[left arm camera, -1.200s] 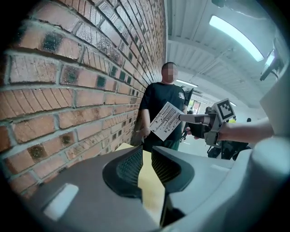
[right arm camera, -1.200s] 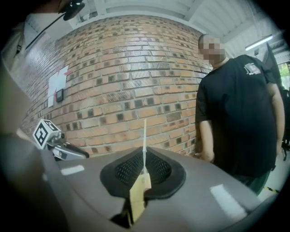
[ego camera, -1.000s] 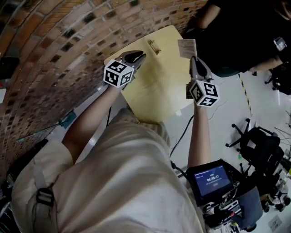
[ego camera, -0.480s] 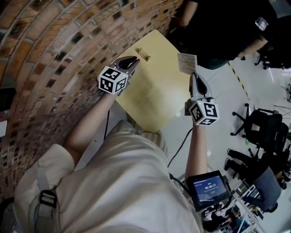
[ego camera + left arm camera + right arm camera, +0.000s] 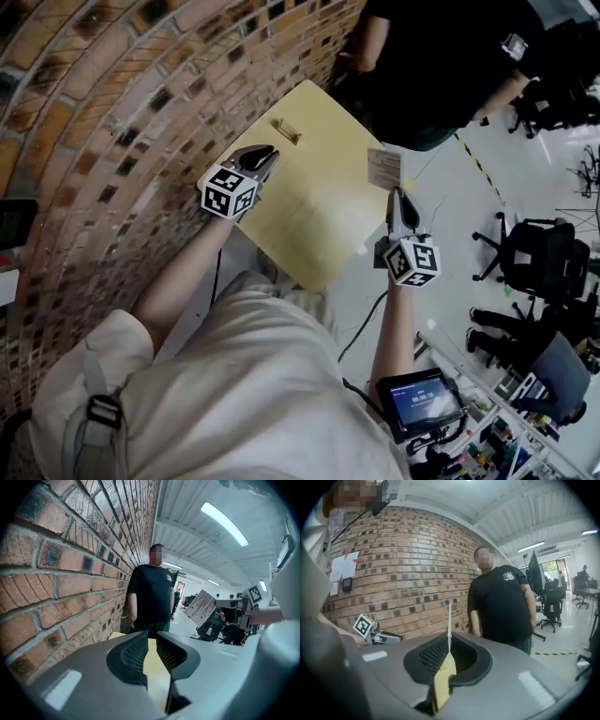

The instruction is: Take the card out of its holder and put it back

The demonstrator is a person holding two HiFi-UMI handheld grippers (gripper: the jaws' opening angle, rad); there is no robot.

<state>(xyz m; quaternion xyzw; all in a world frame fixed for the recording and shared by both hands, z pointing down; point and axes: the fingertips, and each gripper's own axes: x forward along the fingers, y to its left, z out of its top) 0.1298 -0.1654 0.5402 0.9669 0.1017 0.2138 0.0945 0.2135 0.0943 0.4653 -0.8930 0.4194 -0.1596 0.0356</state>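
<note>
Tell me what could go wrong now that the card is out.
1. The right gripper pinches the card only at its lower edge, near the table's edge; a slip could drop it to the floor.
2. The holder is small and the left gripper is not holding it, so a tilted card may push it.

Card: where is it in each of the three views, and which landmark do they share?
Head view: card right of centre, over the yellow table's right edge, held by the right gripper.
Left gripper view: right of centre, tilted, printed face showing.
Right gripper view: centre, edge-on, a thin white line between the fingers.
Shared landmark: the brick wall.
</note>
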